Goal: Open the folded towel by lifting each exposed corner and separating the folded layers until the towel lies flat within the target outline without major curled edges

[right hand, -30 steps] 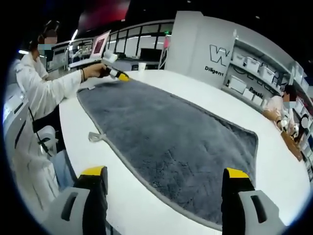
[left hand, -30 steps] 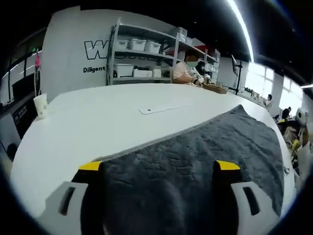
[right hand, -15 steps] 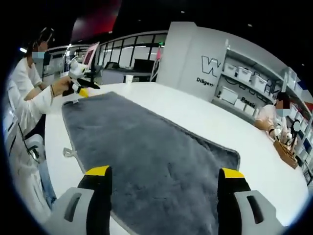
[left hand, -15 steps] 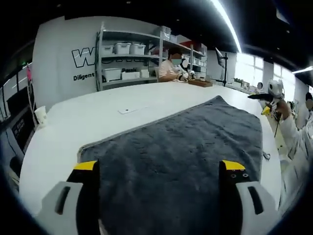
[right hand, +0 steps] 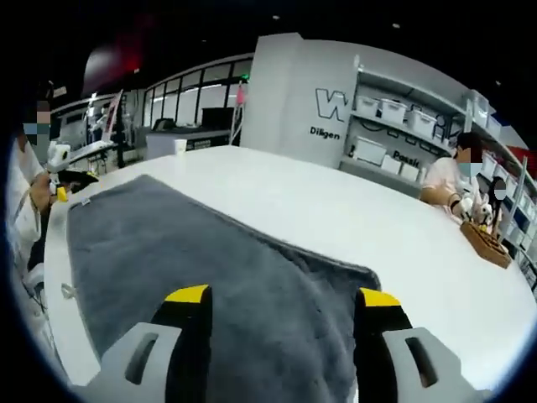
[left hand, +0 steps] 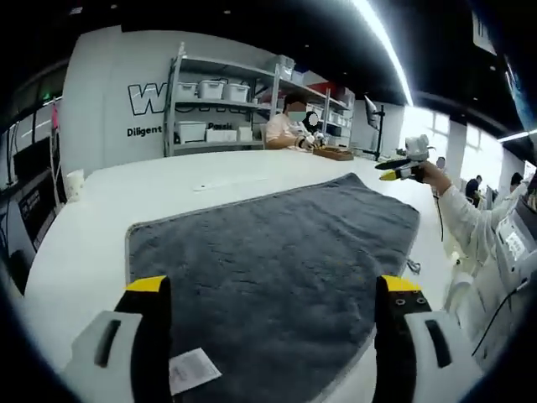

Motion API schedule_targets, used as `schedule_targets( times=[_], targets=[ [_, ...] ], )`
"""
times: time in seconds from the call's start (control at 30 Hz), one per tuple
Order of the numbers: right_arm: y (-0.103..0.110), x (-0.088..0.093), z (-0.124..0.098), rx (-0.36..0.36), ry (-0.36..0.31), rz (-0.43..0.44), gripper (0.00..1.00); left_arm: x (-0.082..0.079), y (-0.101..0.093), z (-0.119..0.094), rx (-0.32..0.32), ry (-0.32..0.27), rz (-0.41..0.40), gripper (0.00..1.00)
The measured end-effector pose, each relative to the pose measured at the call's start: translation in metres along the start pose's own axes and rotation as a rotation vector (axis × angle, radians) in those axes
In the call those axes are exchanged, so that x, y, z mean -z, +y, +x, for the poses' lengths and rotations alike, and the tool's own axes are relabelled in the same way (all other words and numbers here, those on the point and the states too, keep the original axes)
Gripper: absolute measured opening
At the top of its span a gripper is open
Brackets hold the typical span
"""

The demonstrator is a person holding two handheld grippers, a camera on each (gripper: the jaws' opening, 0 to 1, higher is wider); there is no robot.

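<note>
One grey towel (left hand: 277, 252) lies spread flat on the white table (left hand: 92, 218), tag at lower frame; both grippers (left hand: 273, 294) (right hand: 281, 306) released.

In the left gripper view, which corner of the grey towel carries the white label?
The near corner beside the left gripper's left jaw: the white label lies on the grey towel there; the other corners show only grey edging.

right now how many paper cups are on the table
1 in sight: a white paper cup near the far left edge of the white table in the left gripper view, beyond the grey towel. Others may be hidden.
</note>
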State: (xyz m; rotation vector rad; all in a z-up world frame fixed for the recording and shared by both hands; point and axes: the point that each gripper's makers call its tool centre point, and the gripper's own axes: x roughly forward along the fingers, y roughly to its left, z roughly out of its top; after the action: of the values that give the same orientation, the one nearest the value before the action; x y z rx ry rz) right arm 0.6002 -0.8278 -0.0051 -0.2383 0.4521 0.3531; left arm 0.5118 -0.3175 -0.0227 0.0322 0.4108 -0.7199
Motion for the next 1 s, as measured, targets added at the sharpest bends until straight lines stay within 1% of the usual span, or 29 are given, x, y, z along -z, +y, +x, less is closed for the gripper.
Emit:
schedule_targets(
  times=[0.1,0.2,0.27,0.37,0.53,0.6,0.7,0.83,1.0],
  targets=[
    [-0.018,0.005,0.020,0.027,0.043,-0.007,0.64,0.008,-0.007,-0.010,-0.018,0.011,0.002,0.99],
    [-0.030,0.009,0.037,0.045,0.073,-0.025,0.62,0.014,-0.006,-0.018,-0.052,0.025,0.009,0.99],
    [-0.036,0.010,0.047,0.046,0.076,-0.031,0.62,0.019,-0.007,-0.022,-0.063,0.033,0.006,0.99],
    [-0.045,0.012,0.062,0.036,0.075,-0.016,0.60,0.026,-0.013,-0.026,-0.053,0.045,0.002,0.99],
    [-0.055,0.017,0.087,0.036,0.072,0.020,0.58,0.026,-0.015,-0.030,-0.055,0.045,-0.001,0.99],
    [-0.057,0.021,0.096,0.039,0.084,0.025,0.58,0.025,-0.014,-0.030,-0.061,0.040,-0.003,0.99],
    [-0.062,0.027,0.104,0.050,0.099,0.028,0.58,0.024,-0.014,-0.030,-0.057,0.034,-0.009,0.98],
    [-0.070,0.031,0.111,0.062,0.086,0.078,0.57,0.023,-0.015,-0.031,-0.055,0.033,-0.010,0.98],
    [-0.070,0.043,0.116,0.040,0.094,0.124,0.57,0.021,-0.017,-0.033,-0.055,0.027,-0.010,0.98]
  ],
)
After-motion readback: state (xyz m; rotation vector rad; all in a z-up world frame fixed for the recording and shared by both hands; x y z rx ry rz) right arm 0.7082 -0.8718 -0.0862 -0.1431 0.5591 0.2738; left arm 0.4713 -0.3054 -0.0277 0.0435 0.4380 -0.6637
